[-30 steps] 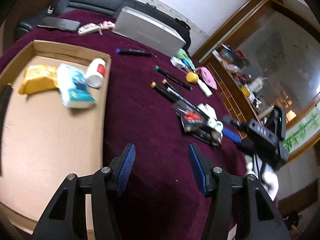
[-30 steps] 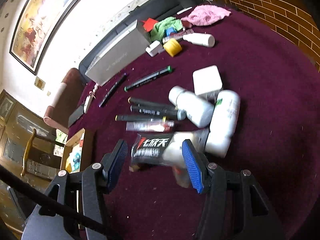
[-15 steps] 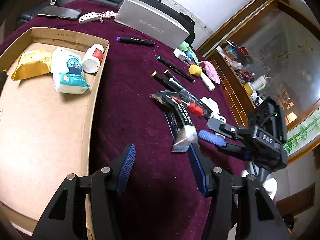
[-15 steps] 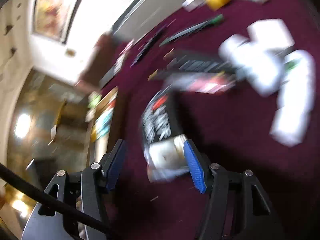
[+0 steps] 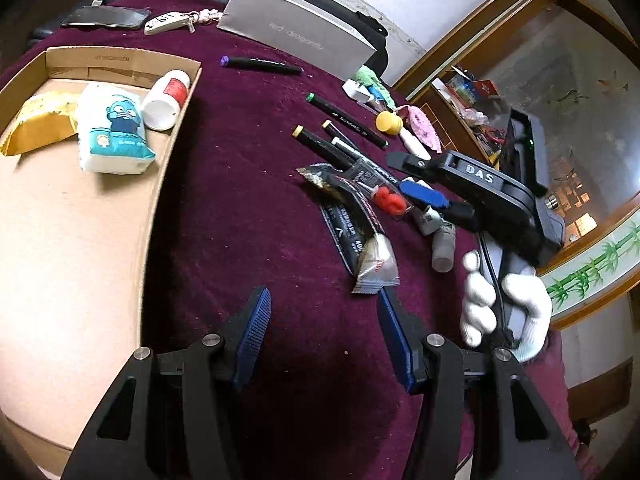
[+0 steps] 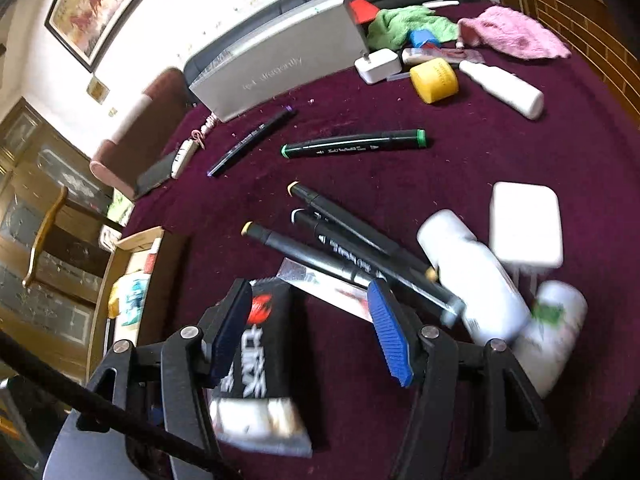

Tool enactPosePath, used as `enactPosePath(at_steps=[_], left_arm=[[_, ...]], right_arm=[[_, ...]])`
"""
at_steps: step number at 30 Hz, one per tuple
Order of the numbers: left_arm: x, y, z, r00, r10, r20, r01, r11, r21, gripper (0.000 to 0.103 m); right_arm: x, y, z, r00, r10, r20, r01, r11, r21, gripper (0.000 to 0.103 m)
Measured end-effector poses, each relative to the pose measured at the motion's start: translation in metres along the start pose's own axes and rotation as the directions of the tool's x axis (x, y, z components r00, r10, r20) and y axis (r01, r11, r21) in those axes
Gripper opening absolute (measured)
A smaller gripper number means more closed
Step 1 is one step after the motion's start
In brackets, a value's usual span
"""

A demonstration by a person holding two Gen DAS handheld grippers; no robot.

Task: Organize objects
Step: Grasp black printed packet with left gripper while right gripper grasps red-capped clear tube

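A black snack packet (image 5: 352, 228) with red and white print lies flat on the maroon cloth, its pale end toward my left gripper (image 5: 322, 314). That gripper hovers open just short of it, with nothing between its blue pads. My right gripper (image 6: 308, 312), held by a white-gloved hand (image 5: 500, 308), stands over the packet (image 6: 260, 352). The packet lies lengthwise between its jaws, close against the left pad (image 6: 230, 328) and apart from the right one. From the left wrist view the right gripper (image 5: 416, 180) sits above the packet's far end. Several black markers (image 6: 340, 248) lie just beyond.
A cardboard box (image 5: 176, 120) at left holds a yellow packet (image 5: 36, 124), a tissue pack (image 5: 114, 132) and a white bottle (image 5: 166, 98). White bottles (image 6: 480, 288), a white block (image 6: 524, 224), a yellow jar (image 6: 434, 80), cloths and a grey box (image 6: 280, 64) crowd the cloth.
The black packet has swung from lying crosswise to lengthwise and slid toward the left gripper. The right gripper moved left with it and its jaws widened slightly. The left gripper stayed put.
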State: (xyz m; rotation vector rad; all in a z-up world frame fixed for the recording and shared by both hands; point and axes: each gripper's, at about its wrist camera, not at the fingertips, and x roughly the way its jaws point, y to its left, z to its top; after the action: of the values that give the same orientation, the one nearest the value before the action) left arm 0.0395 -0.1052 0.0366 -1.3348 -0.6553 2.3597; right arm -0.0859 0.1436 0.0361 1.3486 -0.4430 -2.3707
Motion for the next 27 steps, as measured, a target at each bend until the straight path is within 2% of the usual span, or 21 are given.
enactPosePath(at_steps=[4, 7, 10, 14, 16, 17, 18, 21, 23, 27], left_arm=[[-0.002, 0.002, 0.002, 1.000, -0.009, 0.005, 0.009, 1.000, -0.002, 0.049], [0.000, 0.000, 0.001, 1.000, -0.005, 0.003, 0.005, 1.000, 0.000, 0.049], [-0.001, -0.003, -0.001, 1.000, -0.009, 0.000, 0.009, 1.000, 0.004, 0.049], [-0.004, -0.006, -0.001, 1.000, -0.009, -0.001, 0.009, 1.000, 0.011, 0.049], [-0.006, -0.007, -0.001, 1.000, -0.009, 0.001, 0.009, 1.000, 0.015, 0.049], [-0.008, -0.008, -0.002, 1.000, -0.007, 0.002, 0.007, 1.000, 0.020, 0.049], [-0.009, -0.008, -0.002, 1.000, -0.005, 0.005, 0.005, 1.000, 0.023, 0.049], [-0.010, -0.009, 0.001, 1.000, 0.011, 0.011, -0.012, 0.999, 0.034, 0.049], [-0.006, -0.013, 0.005, 0.999, 0.029, 0.012, -0.030, 0.998, 0.047, 0.049], [0.011, -0.029, 0.010, 0.997, 0.077, 0.013, -0.078, 0.992, 0.099, 0.049]], right_arm=[[0.010, 0.014, 0.008, 0.996, -0.078, -0.038, 0.073, 0.992, -0.104, 0.060], [0.018, 0.027, 0.009, 0.984, -0.166, -0.063, 0.151, 0.968, -0.202, 0.060], [0.029, 0.041, 0.009, 0.962, -0.257, -0.090, 0.218, 0.925, -0.311, 0.060], [0.049, 0.043, 0.012, 0.924, -0.363, -0.121, 0.298, 0.881, -0.368, 0.056], [0.057, 0.042, 0.010, 0.905, -0.409, -0.117, 0.335, 0.855, -0.395, 0.044], [0.061, 0.038, 0.009, 0.903, -0.397, -0.163, 0.314, 0.871, -0.379, 0.033], [0.057, 0.037, 0.007, 0.909, -0.388, -0.151, 0.314, 0.876, -0.366, 0.026], [0.043, 0.024, -0.001, 0.932, -0.298, -0.204, 0.237, 0.931, -0.278, 0.025], [0.029, 0.015, -0.013, 0.946, -0.248, -0.211, 0.200, 0.954, -0.225, 0.025], [0.002, -0.002, -0.043, 0.947, -0.285, -0.147, 0.258, 0.949, -0.179, 0.026]])
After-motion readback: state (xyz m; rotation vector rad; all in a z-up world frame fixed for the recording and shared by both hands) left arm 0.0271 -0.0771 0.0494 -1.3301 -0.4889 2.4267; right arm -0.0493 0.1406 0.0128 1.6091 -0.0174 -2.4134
